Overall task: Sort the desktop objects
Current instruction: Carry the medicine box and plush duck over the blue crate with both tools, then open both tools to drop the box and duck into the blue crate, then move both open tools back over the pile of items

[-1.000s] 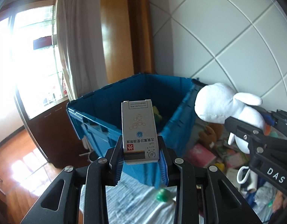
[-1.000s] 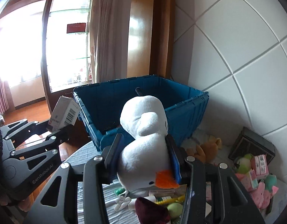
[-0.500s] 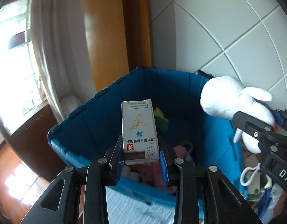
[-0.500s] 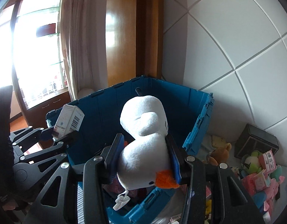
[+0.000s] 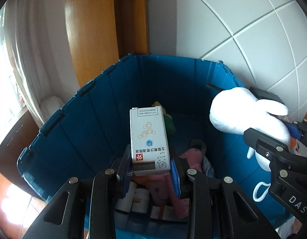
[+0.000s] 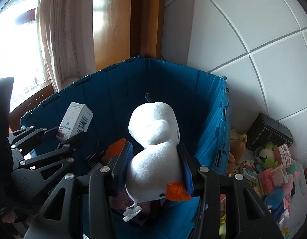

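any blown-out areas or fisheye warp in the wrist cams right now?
Left wrist: window at the left edge is blown out, tile lines bow, box print stays sharp. Right wrist: window clipped white, glare streak on the wood panel, blue crate interior dim, black corners.

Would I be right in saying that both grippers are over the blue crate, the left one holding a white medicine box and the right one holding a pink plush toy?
Not quite: the plush toy in the right gripper is white with an orange patch, not pink, as the right wrist view shows. The rest holds: the left gripper holds the white medicine box, and both are over the blue crate.
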